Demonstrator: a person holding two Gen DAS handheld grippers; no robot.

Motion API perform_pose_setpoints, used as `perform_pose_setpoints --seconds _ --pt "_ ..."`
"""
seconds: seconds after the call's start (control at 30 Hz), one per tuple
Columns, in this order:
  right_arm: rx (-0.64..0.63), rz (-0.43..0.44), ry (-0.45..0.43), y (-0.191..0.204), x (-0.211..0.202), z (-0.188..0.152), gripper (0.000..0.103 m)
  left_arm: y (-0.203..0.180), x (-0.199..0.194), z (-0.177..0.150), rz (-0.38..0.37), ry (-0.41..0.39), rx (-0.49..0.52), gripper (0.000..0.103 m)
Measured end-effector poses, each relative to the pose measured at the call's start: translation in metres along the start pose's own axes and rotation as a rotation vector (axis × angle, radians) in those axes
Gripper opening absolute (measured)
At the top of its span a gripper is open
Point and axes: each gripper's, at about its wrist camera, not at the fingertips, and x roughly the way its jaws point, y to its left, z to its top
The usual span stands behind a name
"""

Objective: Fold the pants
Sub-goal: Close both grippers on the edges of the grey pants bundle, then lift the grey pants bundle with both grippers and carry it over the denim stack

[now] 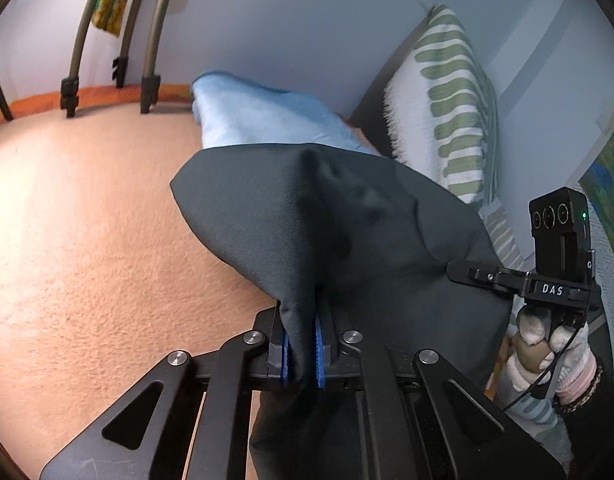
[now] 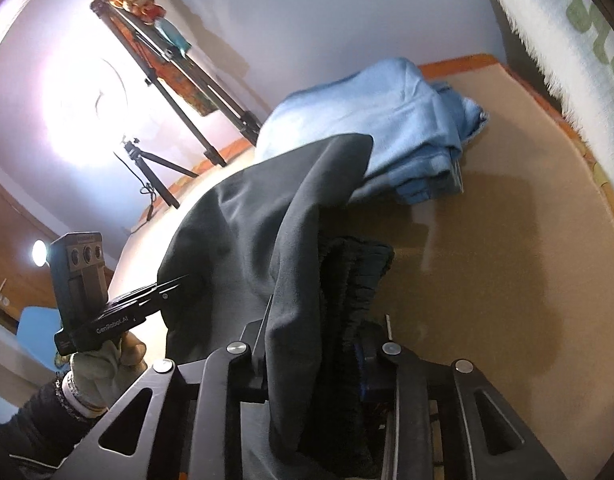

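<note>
Blue pads point(image 1: 319, 354) of the left hand-held gripper point(image 1: 301, 354) pinch a fold of the dark pants point(image 1: 307, 216), which drape ahead over the peach bed point(image 1: 87, 220). Bare bed lies open to its left. The right hand-held gripper point(image 2: 319, 364) clamps the gathered waistband point(image 2: 355, 276); only its view shows tripods point(image 2: 163, 168) and folded blue clothes point(image 2: 387, 120) beyond, bare bed rightward.

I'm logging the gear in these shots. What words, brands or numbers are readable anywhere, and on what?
"DAS": white letters on the right gripper, on its black body, seen from the left wrist view.
"GenRobot.AI": white print on the left gripper, on its black body, seen from the right wrist view.
Small print on the end of that body, below the brand: too small to read.
Pants, pillow: no text.
</note>
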Motion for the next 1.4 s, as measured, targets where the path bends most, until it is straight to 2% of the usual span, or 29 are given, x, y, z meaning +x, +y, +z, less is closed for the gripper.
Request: perform_pose_setpoints --seconds 0.2,0.4,0.47,0.53,0.57,0.63,0.7,0.8,0.83,0.87,0.9,0.97,1.0,1.03,1.07,1.1,1.13,1.23,1.4 --pt "-0.062 -0.034 -0.045 0.022 -0.024 -0.006 0.027 -0.018 -0.011 0.004 0.004 -0.025 0.076 0.007" --pt "-0.036 -0.059 0.01 0.007 -0.012 -0.003 0.03 0.002 0.002 0.001 0.026 0.018 0.01 0.007" --pt "-0.054 -0.099 0.037 0.0 -0.003 -0.002 0.046 0.007 0.009 0.0 0.054 0.035 0.01 0.007" --pt "-0.064 -0.128 0.068 -0.009 0.004 0.0 0.054 0.014 0.014 0.0 0.06 0.054 -0.012 0.007" --pt "-0.068 -0.133 0.08 -0.013 0.006 0.001 0.066 0.018 0.015 -0.001 0.056 0.064 -0.026 0.008" --pt "-0.079 -0.146 0.092 -0.021 0.013 0.003 0.077 0.025 0.02 -0.002 0.055 0.078 -0.048 0.008" --pt "-0.073 -0.123 0.107 -0.032 0.023 0.006 0.083 0.025 0.021 -0.004 0.06 0.088 -0.04 0.01" --pt "-0.025 -0.028 0.128 -0.047 0.04 0.009 0.085 0.029 0.023 -0.003 0.039 0.109 -0.045 0.019" --pt "-0.028 -0.002 0.103 -0.048 0.041 0.008 0.086 0.033 0.023 -0.001 0.044 0.112 -0.049 0.031" --pt "-0.032 0.02 0.099 -0.048 0.043 0.008 0.085 0.035 0.023 0.0 0.053 0.11 -0.052 0.045" --pt "-0.038 0.031 0.091 -0.047 0.044 0.008 0.082 0.041 0.024 0.003 0.067 0.105 -0.07 0.05" --pt "-0.016 0.09 0.093 -0.049 0.05 0.009 0.062 0.05 0.028 0.004 0.049 0.114 -0.118 0.052" --pt "-0.004 0.104 0.087 -0.05 0.052 0.009 0.056 0.053 0.029 0.005 0.028 0.101 -0.139 0.052" --pt "0.006 0.116 0.089 -0.051 0.054 0.008 0.047 0.055 0.03 0.005 0.014 0.09 -0.153 0.05" --pt "0.016 0.124 0.08 -0.052 0.053 0.006 0.044 0.055 0.031 0.005 0.005 0.087 -0.156 0.047" --pt "0.025 0.128 0.068 -0.053 0.053 0.006 0.042 0.054 0.033 0.006 0.007 0.081 -0.157 0.036" --pt "0.027 0.123 0.055 -0.052 0.051 0.005 0.04 0.053 0.036 0.006 -0.001 0.089 -0.159 0.017" --pt "-0.008 0.076 0.018 -0.036 0.034 -0.003 0.034 0.037 0.033 0.005 0.023 0.055 -0.108 0.01" --pt "-0.06 0.024 -0.053 -0.013 0.006 -0.006 0.031 0.012 0.006 0.009 0.018 -0.019 -0.016 0.009"
